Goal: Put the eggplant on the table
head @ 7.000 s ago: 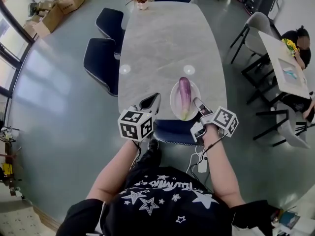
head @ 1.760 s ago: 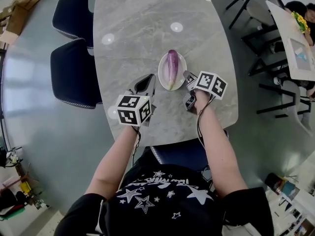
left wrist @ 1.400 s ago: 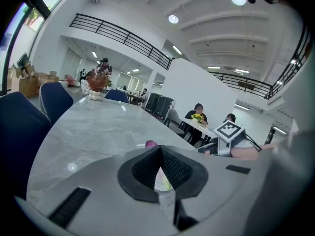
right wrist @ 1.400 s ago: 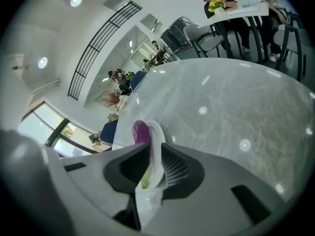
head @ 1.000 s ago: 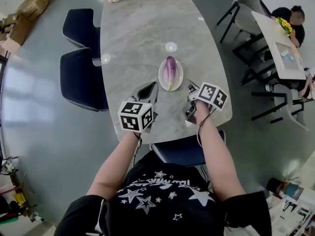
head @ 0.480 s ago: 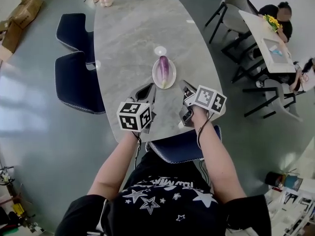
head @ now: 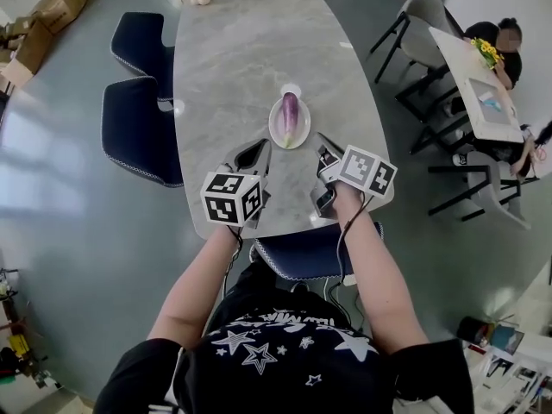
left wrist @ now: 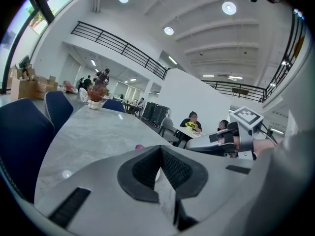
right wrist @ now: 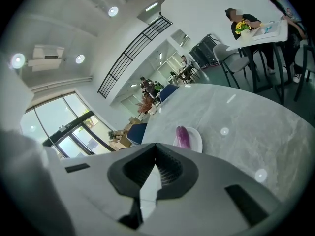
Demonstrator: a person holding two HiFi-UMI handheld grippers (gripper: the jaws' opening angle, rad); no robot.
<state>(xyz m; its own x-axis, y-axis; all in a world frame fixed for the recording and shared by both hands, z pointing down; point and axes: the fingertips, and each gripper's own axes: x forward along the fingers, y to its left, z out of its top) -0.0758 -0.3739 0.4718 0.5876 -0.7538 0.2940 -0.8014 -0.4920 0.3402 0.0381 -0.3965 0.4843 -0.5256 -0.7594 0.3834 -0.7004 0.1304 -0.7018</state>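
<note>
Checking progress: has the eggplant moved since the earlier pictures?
No. The eggplant still lies lengthwise in the middle of the white plate, as before.

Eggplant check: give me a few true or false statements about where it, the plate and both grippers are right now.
The plate stands on the table. True.
The eggplant lies directly on the table. False: it lies on the plate.
The right gripper holds the eggplant. False: its jaws are empty, short of the plate.
The left gripper holds nothing. True.
</note>
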